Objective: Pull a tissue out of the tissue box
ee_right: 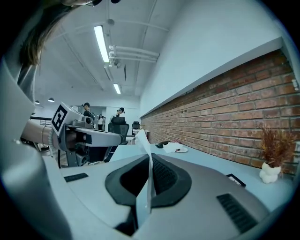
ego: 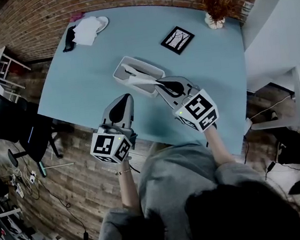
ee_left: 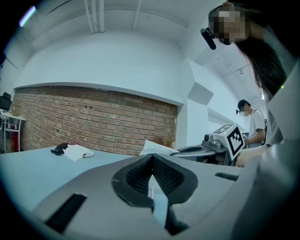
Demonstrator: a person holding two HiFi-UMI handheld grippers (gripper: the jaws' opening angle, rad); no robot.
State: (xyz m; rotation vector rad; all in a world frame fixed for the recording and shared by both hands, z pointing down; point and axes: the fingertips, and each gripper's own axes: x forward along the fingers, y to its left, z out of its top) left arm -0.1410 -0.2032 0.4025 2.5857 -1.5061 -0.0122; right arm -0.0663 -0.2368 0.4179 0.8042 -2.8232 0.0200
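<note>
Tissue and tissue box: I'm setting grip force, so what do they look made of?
Tissue: thin, soft white paper, matte. It shows edge-on as a limp sheet between the shut jaws of the right gripper and curls at its free end.
Tissue box: probably rigid plastic, pale grey-white, smooth, with rounded corners. Coated board is possible; the head view shows it too small to settle.

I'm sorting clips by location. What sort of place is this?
Probably an open office or lab: a long brick wall beside a big table, an office chair, and ceiling strip lights.
</note>
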